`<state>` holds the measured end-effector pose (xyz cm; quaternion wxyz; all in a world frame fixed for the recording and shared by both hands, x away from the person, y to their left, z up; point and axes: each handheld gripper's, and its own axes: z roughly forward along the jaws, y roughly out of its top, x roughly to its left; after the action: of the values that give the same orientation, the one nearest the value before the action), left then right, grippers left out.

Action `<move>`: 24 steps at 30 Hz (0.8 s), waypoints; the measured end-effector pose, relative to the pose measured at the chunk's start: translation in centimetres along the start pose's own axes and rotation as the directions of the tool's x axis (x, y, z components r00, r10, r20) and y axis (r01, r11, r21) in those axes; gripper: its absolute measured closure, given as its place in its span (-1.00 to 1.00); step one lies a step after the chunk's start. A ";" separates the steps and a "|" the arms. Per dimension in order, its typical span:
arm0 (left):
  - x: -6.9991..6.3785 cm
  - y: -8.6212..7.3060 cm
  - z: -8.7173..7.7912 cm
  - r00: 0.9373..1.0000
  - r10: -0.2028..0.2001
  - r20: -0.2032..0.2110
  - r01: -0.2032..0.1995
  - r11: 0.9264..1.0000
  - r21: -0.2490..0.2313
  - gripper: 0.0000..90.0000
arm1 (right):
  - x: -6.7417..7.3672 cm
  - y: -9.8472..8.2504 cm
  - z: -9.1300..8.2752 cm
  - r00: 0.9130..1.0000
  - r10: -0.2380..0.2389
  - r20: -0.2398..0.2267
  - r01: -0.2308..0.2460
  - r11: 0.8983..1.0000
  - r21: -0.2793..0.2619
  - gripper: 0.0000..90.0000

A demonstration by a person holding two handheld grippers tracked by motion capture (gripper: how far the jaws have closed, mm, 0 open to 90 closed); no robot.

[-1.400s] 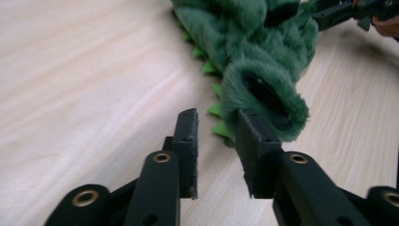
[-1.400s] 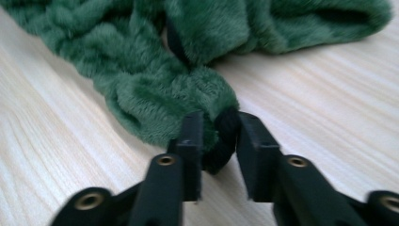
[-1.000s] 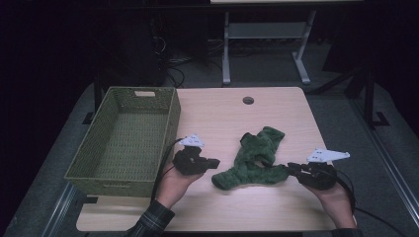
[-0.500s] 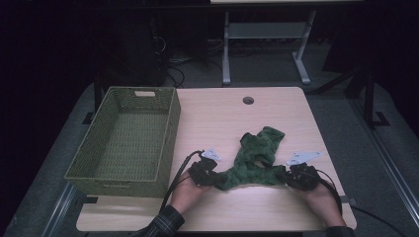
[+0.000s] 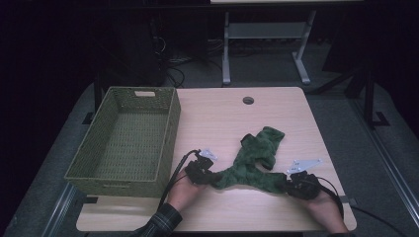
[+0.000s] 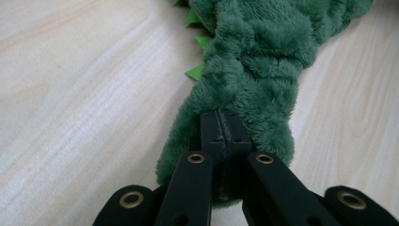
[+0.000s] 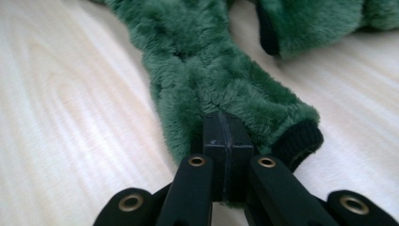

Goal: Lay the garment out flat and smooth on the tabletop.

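A green plush garment with small felt spikes lies spread on the wooden table, near its front edge. My left gripper is shut on the garment's left end, jaws pressed together with fur bulging around them. My right gripper is shut on the right end, a sleeve-like limb with a black cuff beside the jaws. The fabric stretches between the two grippers in a shallow V, and a third limb reaches back toward the table's middle.
A green woven basket stands empty at the table's left side, close to my left hand. A round cable hole is near the far edge. Dark floor and a desk frame lie beyond.
Both grippers have moved inward and forward onto the garment's two front ends and shut on them. The garment's ends are now pulled apart toward the front edge.
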<state>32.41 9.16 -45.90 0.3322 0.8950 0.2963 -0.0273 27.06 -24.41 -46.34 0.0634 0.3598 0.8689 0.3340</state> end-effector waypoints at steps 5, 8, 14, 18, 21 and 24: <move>-0.5 -0.2 -0.2 1.000 -0.002 0.016 0.002 1.000 0.011 0.99 | 0.8 -0.4 -0.2 1.000 -0.013 -0.022 0.013 1.000 0.005 1.00; -0.6 0.0 -0.2 1.000 0.000 0.020 0.000 1.000 0.000 0.97 | 1.5 -0.7 -0.4 0.999 -0.033 -0.017 0.033 0.999 -0.001 0.95; -0.5 0.8 -0.8 0.999 0.015 0.032 -0.014 1.000 -0.027 0.67 | 0.6 0.0 -1.4 1.000 -0.014 0.012 0.015 0.996 -0.092 0.67; -0.4 1.5 -1.0 0.999 0.038 0.034 -0.037 0.999 -0.039 0.51 | 0.1 0.4 -1.4 0.999 -0.005 0.040 0.010 0.994 -0.109 0.54; -0.3 2.3 -1.2 0.998 0.062 0.033 -0.060 0.997 -0.057 0.40 | -0.3 0.7 -1.5 0.998 0.002 0.058 0.005 0.993 -0.120 0.48; -0.2 3.5 -1.3 0.995 0.096 0.018 -0.095 0.992 -0.085 0.29 | -0.7 0.9 -1.5 0.998 0.017 0.062 -0.009 0.991 -0.135 0.45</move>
<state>33.98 7.72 -42.86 0.3735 0.8931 0.2504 -0.0086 27.63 -25.20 -44.73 0.1129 0.3708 0.8395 0.3809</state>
